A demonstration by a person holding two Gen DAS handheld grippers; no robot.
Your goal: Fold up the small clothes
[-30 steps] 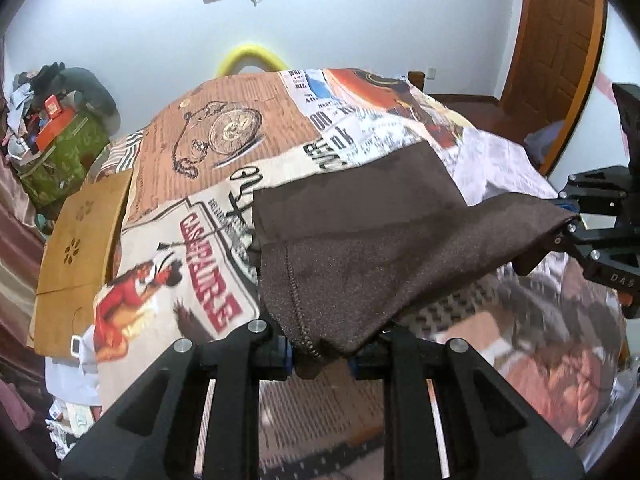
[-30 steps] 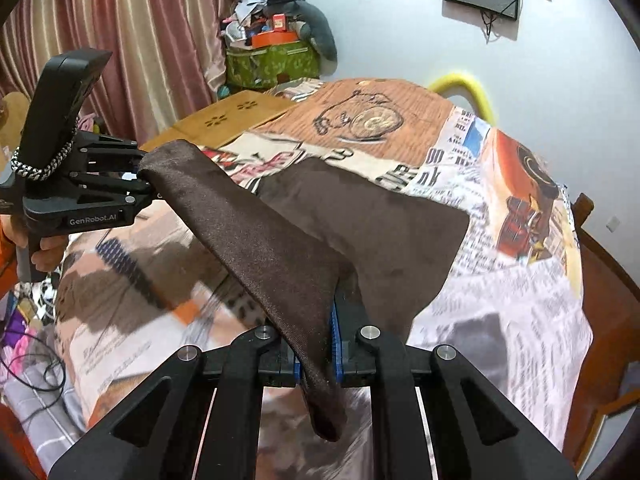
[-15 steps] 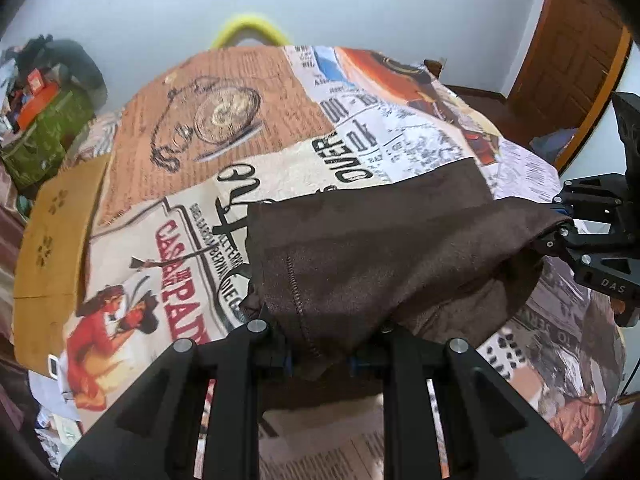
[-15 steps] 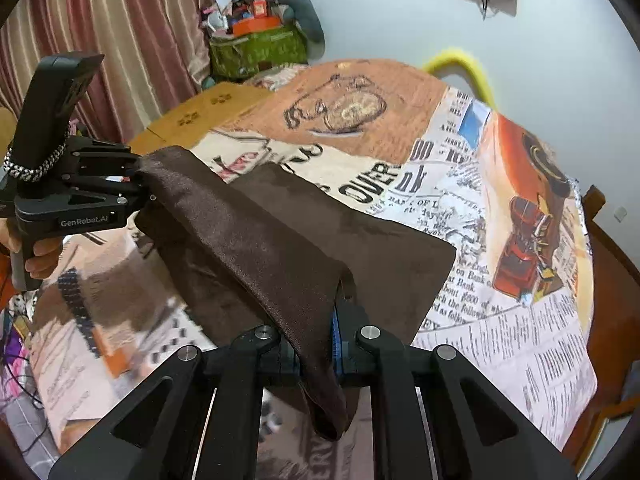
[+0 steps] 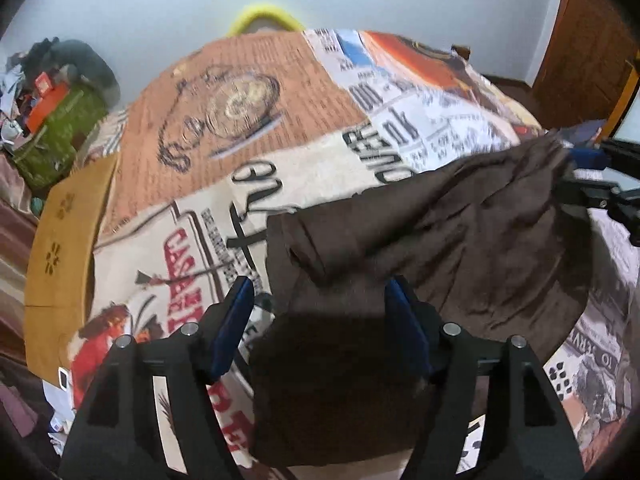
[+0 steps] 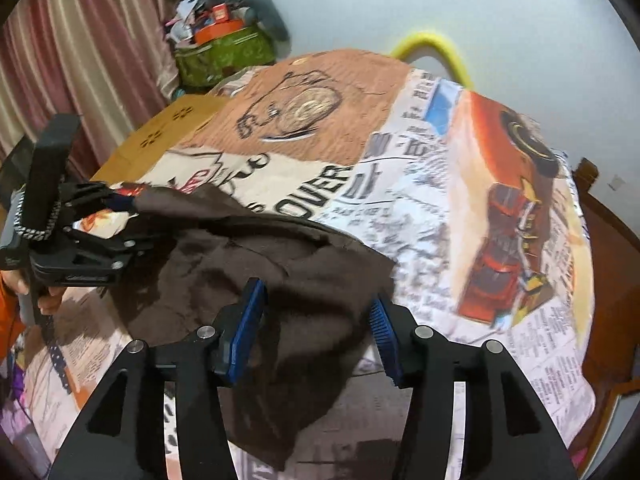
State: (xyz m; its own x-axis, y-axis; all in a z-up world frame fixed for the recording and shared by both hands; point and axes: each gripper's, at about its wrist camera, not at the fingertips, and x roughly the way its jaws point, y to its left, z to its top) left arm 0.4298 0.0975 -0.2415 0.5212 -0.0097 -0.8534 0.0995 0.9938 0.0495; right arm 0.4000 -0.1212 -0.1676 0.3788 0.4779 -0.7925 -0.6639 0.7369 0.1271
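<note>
Left gripper (image 5: 320, 304): jaws spread wide, blue pads either side of the cloth, nothing pinched; seen from the right wrist cam (image 6: 120, 208) its tips are at the cloth's left corner, can't tell if touching.
Right gripper (image 6: 316, 320): jaws wide apart too, cloth lies between the pads but isn't clamped; from the left wrist cam (image 5: 576, 172) tips sit right at the cloth's far right corner.
Brown cloth (image 5: 440, 240): small dark-brown garment, lying on the bed, doubled over w/ a rumpled top layer, creases running across. Near edge drapes toward the camera betw. the left gripper's fingers. In right cam (image 6: 256, 256) it's bunched, folded edge toward the printed "OVER" text.
Bedsheet (image 5: 260, 92): newspaper/vintage-poster print, pocket-watch drawing on tan patch beyond the cloth, red lettering to the left of it, red car print (image 6: 508, 256) off to the right, well apart from cloth.
Wooden board (image 5: 60, 240): tan, flower cut-outs, at bed's left edge.
Green bag (image 6: 224, 56): by the curtain, clutter piled on top.
Yellow hoop (image 5: 268, 16): behind the bed, against the wall.
Sharpness: both views motion-blurred.
</note>
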